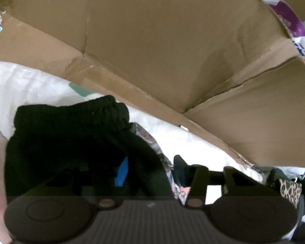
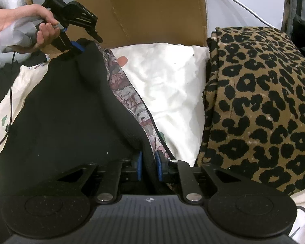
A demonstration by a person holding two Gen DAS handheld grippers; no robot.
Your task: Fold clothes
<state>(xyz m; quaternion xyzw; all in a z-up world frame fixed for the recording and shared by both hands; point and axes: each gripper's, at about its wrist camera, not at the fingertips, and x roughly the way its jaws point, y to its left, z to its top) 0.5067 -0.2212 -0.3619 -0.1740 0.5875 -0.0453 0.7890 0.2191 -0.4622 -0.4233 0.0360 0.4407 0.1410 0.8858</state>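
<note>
A black garment (image 2: 67, 111) hangs stretched between my two grippers above white bedding (image 2: 168, 81). My right gripper (image 2: 148, 165) is shut on its thick near hem, one blue pad (image 2: 139, 165) on each side. My left gripper (image 2: 76, 46), held by a hand (image 2: 30, 20), grips the garment's far corner. In the left wrist view the black garment (image 1: 71, 132) bunches between the fingers of the left gripper (image 1: 150, 168) and hides most of the left finger. A grey-pink patterned fabric (image 2: 128, 93) shows along the garment's right edge.
A leopard-print garment (image 2: 260, 101) lies folded on the right, close to my right gripper. A big open cardboard box (image 2: 152, 12) stands behind the bedding and fills the left wrist view (image 1: 172, 40). A thin black cable (image 2: 10, 101) hangs on the left.
</note>
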